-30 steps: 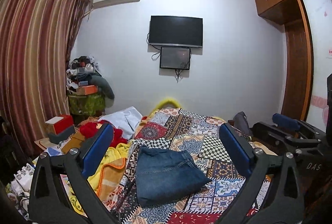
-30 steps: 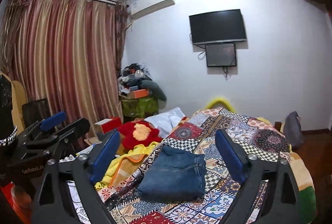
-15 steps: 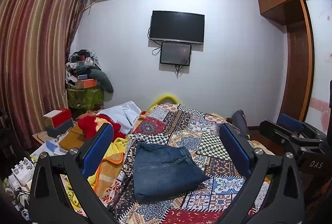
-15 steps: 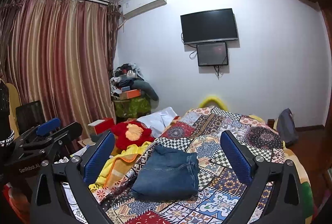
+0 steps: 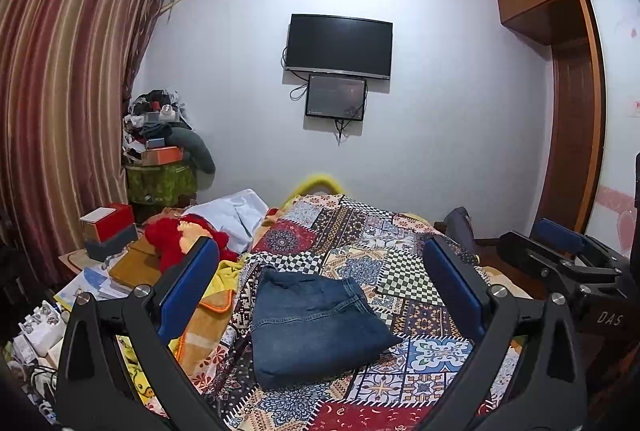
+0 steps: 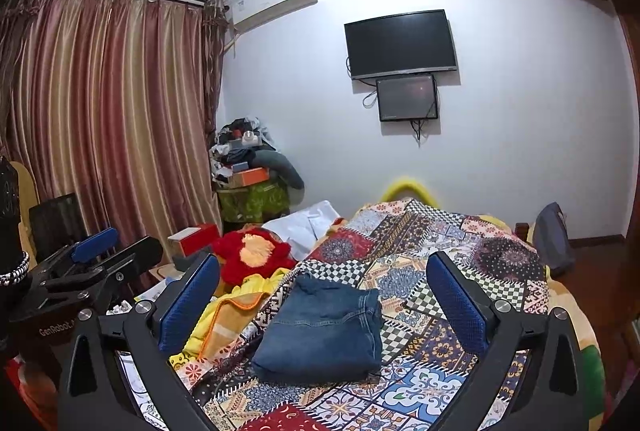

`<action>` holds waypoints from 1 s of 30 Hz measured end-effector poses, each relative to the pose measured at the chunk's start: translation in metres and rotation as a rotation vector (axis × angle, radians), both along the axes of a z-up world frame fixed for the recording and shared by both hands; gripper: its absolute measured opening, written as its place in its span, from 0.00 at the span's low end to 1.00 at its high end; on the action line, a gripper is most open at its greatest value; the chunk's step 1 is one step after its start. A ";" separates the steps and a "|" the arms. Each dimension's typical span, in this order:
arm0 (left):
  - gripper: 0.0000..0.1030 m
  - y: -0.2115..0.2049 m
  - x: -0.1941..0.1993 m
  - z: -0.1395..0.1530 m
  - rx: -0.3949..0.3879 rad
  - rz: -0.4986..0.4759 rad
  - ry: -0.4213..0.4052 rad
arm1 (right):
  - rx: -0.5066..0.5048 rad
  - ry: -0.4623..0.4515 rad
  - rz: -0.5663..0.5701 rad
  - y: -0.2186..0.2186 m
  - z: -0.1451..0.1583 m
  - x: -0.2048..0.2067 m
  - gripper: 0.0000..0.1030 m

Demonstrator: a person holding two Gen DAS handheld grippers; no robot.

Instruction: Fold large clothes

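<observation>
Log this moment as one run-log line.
jeans: folded, on bedspread | left gripper: jaws open, empty | right gripper: jaws open, empty

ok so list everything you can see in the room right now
folded blue denim jeans: 1, blue, on the bed between the open fingers
patchwork bedspread: 1, multicolour, covering the bed
yellow-orange blanket: 1, left edge of the bed
red plush toy: 1, red and orange, left of the bedspread
white cloth: 1, far left of the bed
black wall tv: 1, far wall
small dark screen: 1, under the tv
white air conditioner: 1, top of the wall
striped curtain: 1, red-brown, left
left gripper: 1, black with blue pads, open
right gripper: 1, same, open
</observation>
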State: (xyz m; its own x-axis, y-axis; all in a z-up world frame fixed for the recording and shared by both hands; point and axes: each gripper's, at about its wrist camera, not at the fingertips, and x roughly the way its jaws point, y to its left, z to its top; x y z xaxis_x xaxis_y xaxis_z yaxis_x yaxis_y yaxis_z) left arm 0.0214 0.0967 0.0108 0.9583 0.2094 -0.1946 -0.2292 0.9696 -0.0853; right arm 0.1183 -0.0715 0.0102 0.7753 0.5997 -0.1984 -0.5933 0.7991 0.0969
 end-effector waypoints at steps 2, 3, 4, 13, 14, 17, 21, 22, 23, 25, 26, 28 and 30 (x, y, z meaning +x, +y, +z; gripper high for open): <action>1.00 -0.001 0.000 0.000 0.005 0.000 -0.001 | -0.001 -0.001 0.001 0.000 0.001 0.000 1.00; 1.00 -0.001 0.000 0.000 0.006 0.000 -0.001 | -0.001 -0.002 0.000 -0.001 0.001 0.000 1.00; 1.00 -0.001 0.000 0.000 0.007 0.000 -0.001 | -0.002 -0.002 0.001 -0.001 0.000 0.000 1.00; 1.00 -0.002 -0.001 -0.001 0.005 -0.002 0.002 | -0.001 0.003 0.001 0.002 -0.002 0.000 1.00; 1.00 -0.003 -0.001 -0.001 0.004 -0.002 0.004 | -0.002 0.006 0.001 0.002 -0.003 0.000 1.00; 1.00 -0.003 -0.001 -0.001 -0.002 -0.003 0.005 | -0.004 0.009 -0.003 0.003 -0.004 0.000 1.00; 1.00 -0.002 -0.002 0.000 -0.013 -0.012 0.004 | -0.002 0.010 -0.005 0.004 -0.004 0.001 1.00; 1.00 -0.003 -0.002 0.000 -0.015 -0.013 0.005 | -0.002 0.010 -0.005 0.004 -0.005 0.001 1.00; 1.00 -0.003 -0.002 0.000 -0.015 -0.014 0.005 | -0.001 0.010 -0.005 0.004 -0.005 0.001 1.00; 1.00 -0.003 -0.003 0.000 -0.013 -0.010 0.005 | -0.001 0.010 -0.005 0.004 -0.005 0.001 1.00; 1.00 -0.003 -0.003 0.000 -0.013 -0.011 0.005 | -0.001 0.010 -0.005 0.003 -0.005 0.001 1.00; 1.00 -0.003 -0.003 0.000 -0.013 -0.013 0.006 | -0.001 0.013 -0.005 0.003 -0.005 0.002 1.00; 1.00 -0.004 -0.003 0.000 -0.011 -0.016 0.006 | 0.002 0.015 -0.008 0.003 -0.004 0.001 1.00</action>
State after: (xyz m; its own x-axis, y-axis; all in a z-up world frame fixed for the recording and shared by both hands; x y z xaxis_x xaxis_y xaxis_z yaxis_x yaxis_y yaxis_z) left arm 0.0189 0.0926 0.0107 0.9604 0.1918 -0.2022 -0.2141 0.9722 -0.0950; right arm 0.1189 -0.0682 0.0064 0.7768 0.5942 -0.2087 -0.5858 0.8034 0.1069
